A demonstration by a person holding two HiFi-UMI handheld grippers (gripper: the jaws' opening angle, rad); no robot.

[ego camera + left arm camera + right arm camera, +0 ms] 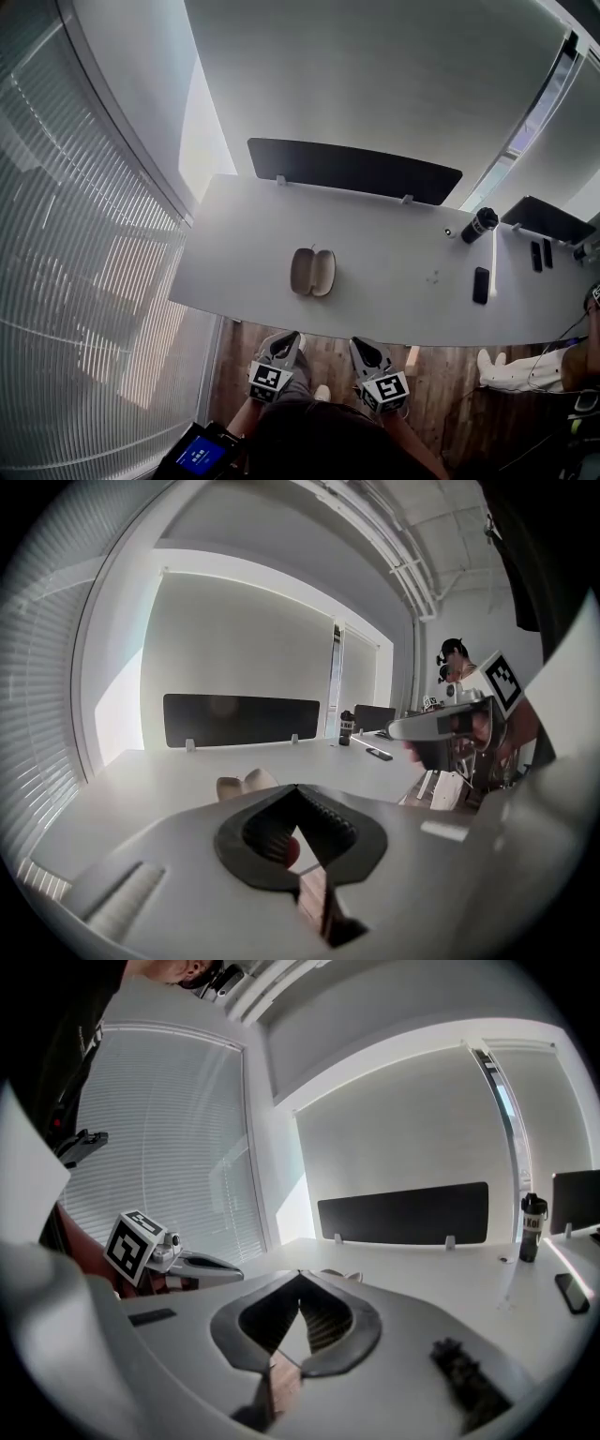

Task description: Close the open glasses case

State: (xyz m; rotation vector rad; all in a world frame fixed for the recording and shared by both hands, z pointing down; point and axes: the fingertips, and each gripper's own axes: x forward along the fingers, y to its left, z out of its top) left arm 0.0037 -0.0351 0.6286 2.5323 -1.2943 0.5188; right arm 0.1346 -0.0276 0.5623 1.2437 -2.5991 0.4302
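The beige glasses case (312, 272) lies open on the white table (394, 281), both halves spread flat, a little left of the middle. Both grippers hang in front of the table's near edge, over the wooden floor, well short of the case. My left gripper (284, 343) and right gripper (363, 349) are shut with nothing held. In the left gripper view the jaw tips (297, 787) meet, with the case (246, 784) just beyond them. The right gripper view shows its tips (300, 1275) closed and the case (342, 1276) peeking above them.
A black divider panel (354, 171) stands along the table's far edge. A black bottle (480, 225) and a dark phone (481, 285) sit at the right. Window blinds (75, 281) run down the left. A white shoe (511, 370) shows at the right.
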